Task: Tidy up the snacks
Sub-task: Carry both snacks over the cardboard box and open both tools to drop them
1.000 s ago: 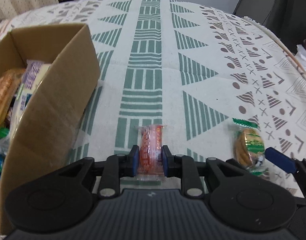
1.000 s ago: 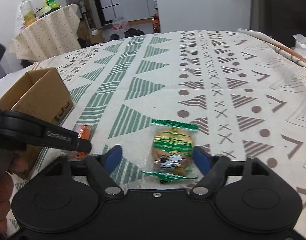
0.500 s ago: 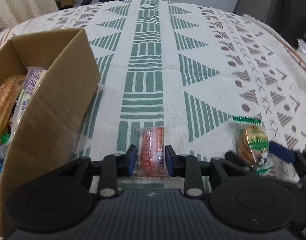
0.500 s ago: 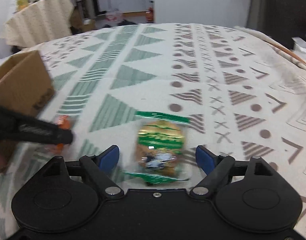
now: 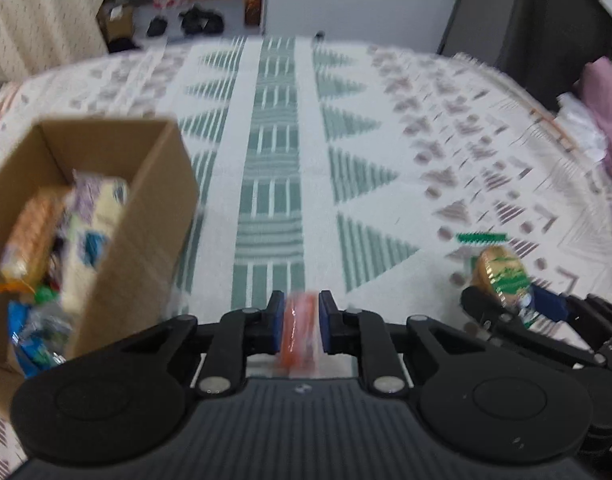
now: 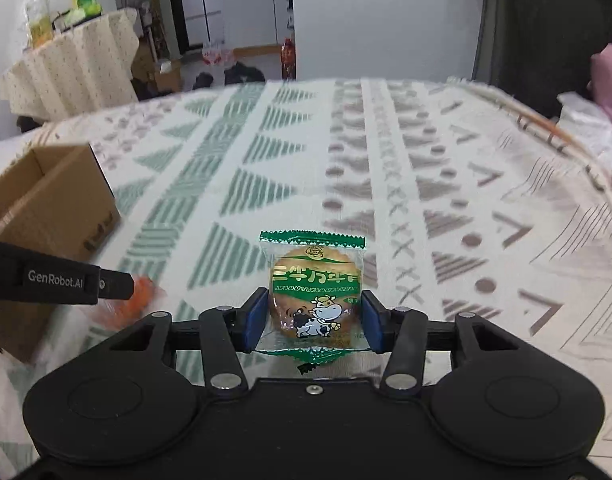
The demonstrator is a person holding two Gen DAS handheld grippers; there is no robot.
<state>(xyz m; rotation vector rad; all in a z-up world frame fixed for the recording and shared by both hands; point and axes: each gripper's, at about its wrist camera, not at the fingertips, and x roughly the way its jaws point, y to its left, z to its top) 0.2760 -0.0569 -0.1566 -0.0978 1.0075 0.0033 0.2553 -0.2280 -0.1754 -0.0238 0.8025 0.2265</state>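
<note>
My left hand-held gripper (image 5: 299, 322) was clamped on the small orange plastic-wrapped snack (image 5: 300, 330), just beside the open brown cardboard box (image 5: 146, 216) near the counter's left edge. My right hand-held gripper (image 6: 312, 322) pinched the green-trimmed clear packet holding a round biscuit (image 6: 315, 298) by its sides. Both seemed light and crinkly; I judged the biscuit brittle, so a gentle side grip suited it.

"GenRobot.AI" stands in white letters on the black arm of the left gripper (image 6: 118, 286), off to the left of the right gripper (image 6: 313, 320). The green cookie packet (image 6: 315, 292) between the right gripper's fingers carries yellow Korean lettering and a fine Latin line, both too small to read.
</note>
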